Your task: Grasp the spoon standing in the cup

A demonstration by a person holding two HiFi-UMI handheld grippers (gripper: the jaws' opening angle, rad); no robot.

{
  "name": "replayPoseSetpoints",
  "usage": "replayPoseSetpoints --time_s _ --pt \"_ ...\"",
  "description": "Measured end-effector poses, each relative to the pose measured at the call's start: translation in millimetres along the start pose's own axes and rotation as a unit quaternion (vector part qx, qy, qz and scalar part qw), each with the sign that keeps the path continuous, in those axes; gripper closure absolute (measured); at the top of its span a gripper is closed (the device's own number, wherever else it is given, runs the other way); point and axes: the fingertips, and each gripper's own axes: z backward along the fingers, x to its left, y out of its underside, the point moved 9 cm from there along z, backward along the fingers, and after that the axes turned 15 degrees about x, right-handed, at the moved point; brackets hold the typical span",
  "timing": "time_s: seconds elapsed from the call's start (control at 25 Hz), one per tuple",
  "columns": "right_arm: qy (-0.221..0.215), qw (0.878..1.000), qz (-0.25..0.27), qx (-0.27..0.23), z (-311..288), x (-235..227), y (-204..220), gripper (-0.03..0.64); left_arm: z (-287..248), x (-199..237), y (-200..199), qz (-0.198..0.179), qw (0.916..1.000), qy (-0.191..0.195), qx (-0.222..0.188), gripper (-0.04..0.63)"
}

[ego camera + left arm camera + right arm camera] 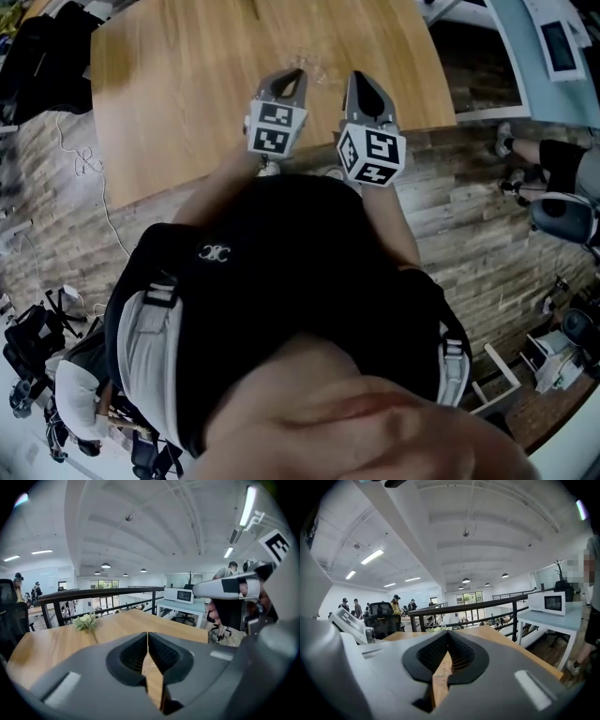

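Spoon position is uncertain. The head view shows only a faint, glassy shape (pixel 312 66) on the worktop (pixel 187 94), at 12 o'clock from the two grippers and just beyond their tips. It is probably the cup, and no spoon handle can be separated from it. The left gripper (pixel 298 75) and the right gripper (pixel 357 77) are side by side over the near part of the worktop, close together and pointing toward 12 o'clock. Each gripper view shows its jaws clenched tip to tip with nothing held, and the wood of the worktop shows through the wedge behind the tips. Principal hazard: an approach with the jaws closed would likely push the tips against the cup or the handle instead of straddling it, and a light cup may slide or tip over. Secondary hazard: poor contrast — a clear vessel on pale wood is easy to misjudge, so the jaws may close beside the handle or on the rim. A spoon standing loose can also swing round the rim when touched on one side. With the grippers this near each other, the idle one may foul the reaching one unless it is held away — toward 9 or 3 o'clock.
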Motion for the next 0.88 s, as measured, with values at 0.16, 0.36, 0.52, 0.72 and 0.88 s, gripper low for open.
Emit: replayPoseSetpoints --time_s 0.16,0.36,0.52,0.72,0.88 --pt "0.005 1.000 -0.002 0.001 -2 -3 1 0.617 -10 2 9 -0.013 0.9998 -0.003 0.016 0.572" --pt "0.012 1.000 -0.009 0.005 -1 -8 4 0.617 -21 2 24 -0.024 0.9987 -0.003 0.044 0.526" --pt "0.018 1.000 -0.012 0.010 3 -8 9 0.617 -40 6 39 -0.029 0.9975 -0.008 0.063 0.506" --pt "0.033 0.999 -0.017 0.013 9 -14 13 0.617 -59 6 46 -0.043 0.9951 -0.009 0.089 0.505" --pt "0.047 0.999 -0.022 0.015 15 -22 15 0.617 -73 5 51 -0.058 0.9928 -0.015 0.104 0.506"
